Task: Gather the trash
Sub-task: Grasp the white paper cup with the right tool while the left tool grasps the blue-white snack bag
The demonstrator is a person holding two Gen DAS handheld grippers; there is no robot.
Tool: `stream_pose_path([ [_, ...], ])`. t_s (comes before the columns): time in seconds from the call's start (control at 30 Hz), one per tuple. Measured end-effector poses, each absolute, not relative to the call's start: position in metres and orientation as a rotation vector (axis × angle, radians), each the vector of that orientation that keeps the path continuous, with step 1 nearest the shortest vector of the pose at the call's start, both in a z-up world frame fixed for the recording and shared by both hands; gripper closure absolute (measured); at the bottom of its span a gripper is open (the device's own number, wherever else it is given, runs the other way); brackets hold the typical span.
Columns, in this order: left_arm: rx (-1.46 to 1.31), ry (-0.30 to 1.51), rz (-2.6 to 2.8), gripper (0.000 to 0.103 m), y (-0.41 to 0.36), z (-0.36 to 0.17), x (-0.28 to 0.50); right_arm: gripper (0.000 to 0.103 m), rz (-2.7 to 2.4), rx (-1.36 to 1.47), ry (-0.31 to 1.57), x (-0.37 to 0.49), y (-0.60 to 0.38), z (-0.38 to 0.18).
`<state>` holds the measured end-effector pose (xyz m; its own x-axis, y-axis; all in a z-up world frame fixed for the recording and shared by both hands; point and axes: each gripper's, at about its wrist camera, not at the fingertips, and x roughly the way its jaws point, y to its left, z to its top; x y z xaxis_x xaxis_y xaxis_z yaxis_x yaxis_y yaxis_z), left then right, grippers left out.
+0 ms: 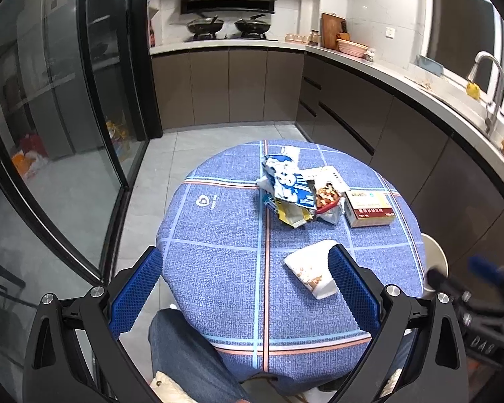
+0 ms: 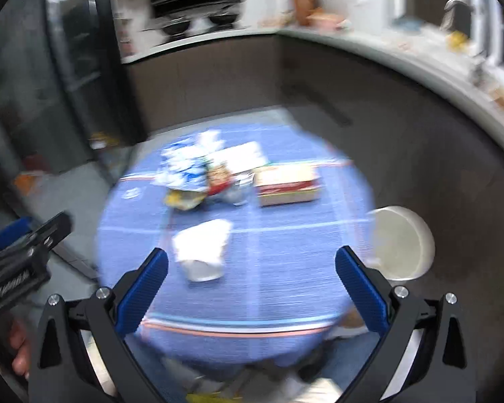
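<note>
Nothing looks collected yet — all the trash in view lies on the round table [image 1: 218, 268] with its blue checked cloth, and both tongs are empty.

The left tongs [image 1: 245, 288] hang above the near edge of the table with their blue pads spread wide, gripping nothing. Just ahead of them, partly behind the right-hand pad, lies a white paper wrapper [image 1: 310, 268] on its side. Farther ahead, well beyond the fingertips, sits a heap of crumpled snack packets [image 1: 292, 191], blue-and-white on top with yellow and red ones under and beside it. Touching or just beside that heap, to the right, is a red-and-cream carton [image 1: 369, 208] lying flat.

The right tongs [image 2: 252, 285] are also wide open and hold nothing; their view is smeared by motion, so fine detail is lost. The wrapper [image 2: 201, 252] lies just ahead of them, nearer the left pad. To the right of these tongs, off the table edge and lower down, stands a white round bin [image 2: 403, 245] — probably where the trash belongs, though its inside is too blurred to read.

So the whole job appears to remain: wrapper, packets and carton, the wrapper being nearest.
</note>
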<state>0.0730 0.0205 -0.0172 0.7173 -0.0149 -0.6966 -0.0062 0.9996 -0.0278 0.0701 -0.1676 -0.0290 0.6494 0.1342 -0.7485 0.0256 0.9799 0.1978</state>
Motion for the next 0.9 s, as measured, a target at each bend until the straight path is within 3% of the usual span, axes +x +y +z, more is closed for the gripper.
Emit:
stream_pose_path([
  [0.37, -0.03, 0.846, -0.076, 0.008, 0.049, -0.056, 0.128, 0.003, 0.225, 0.061, 1.026, 0.141, -0.105, -0.129],
  [0.5, -0.06, 0.89, -0.142, 0.008, 0.043, -0.063, 0.156, 0.007, 0.249, 0.053, 1.028, 0.156, -0.096, -0.142],
  [0.6, -0.102, 0.92, -0.202, 0.008, 0.033, -0.065, 0.18, 0.022, 0.276, 0.072, 1.048, 0.165, -0.097, -0.15],
  [0.63, -0.114, 0.933, -0.227, 0.008, 0.029, -0.067, 0.189, 0.034, 0.282, 0.079, 1.058, 0.168, -0.1, -0.152],
  [0.8, -0.136, 0.991, -0.264, 0.009, 0.01, -0.083, 0.238, 0.042, 0.327, 0.14, 1.048, 0.168, -0.115, -0.154],
  [0.87, -0.151, 1.013, -0.263, 0.009, 0.004, -0.091, 0.259, 0.066, 0.332, 0.146, 1.029, 0.17, -0.121, -0.152],
  [0.9, -0.158, 1.024, -0.26, 0.01, 0.002, -0.095, 0.268, 0.069, 0.337, 0.156, 1.021, 0.168, -0.124, -0.15],
])
